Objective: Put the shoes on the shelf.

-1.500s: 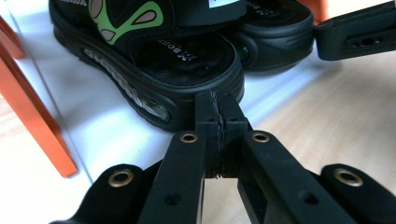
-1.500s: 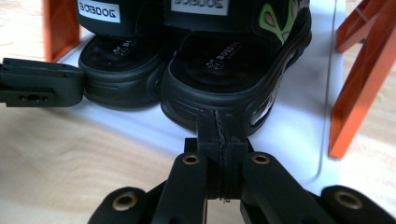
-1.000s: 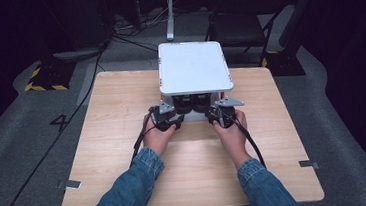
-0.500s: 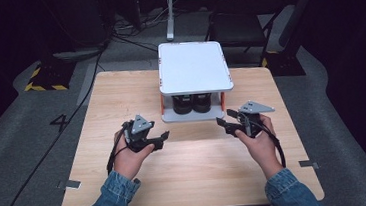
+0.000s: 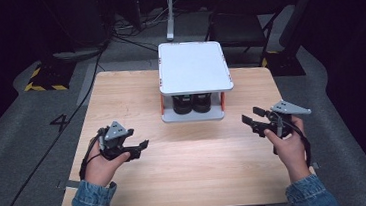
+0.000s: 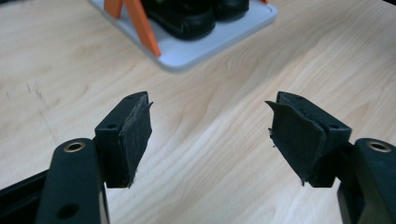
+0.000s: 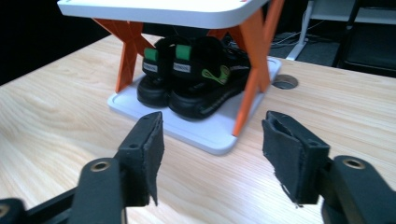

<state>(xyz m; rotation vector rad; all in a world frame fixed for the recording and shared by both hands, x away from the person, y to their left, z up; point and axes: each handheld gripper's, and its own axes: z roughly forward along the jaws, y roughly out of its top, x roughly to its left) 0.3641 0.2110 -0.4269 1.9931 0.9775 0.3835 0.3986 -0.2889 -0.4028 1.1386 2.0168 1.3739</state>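
With both the left gripper (image 5: 142,145) and right gripper (image 5: 249,117) spread empty over the worktop (image 5: 196,157), I judge the shoes (image 7: 189,79) stowed on the rack (image 5: 194,67)'s lower shelf, leaving only withdrawal.

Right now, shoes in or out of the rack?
In. Both black shoes sit on the rack's lower shelf, under the white top.

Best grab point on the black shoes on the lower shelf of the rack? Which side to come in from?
Grip a heel, probably at the green-tagged back strap. In the right gripper view the black shoes stand heel-out toward the rack's open front, between orange legs. Come in low and level from that front side, under the white top shelf. Right hand-held gripper is open and facing it.
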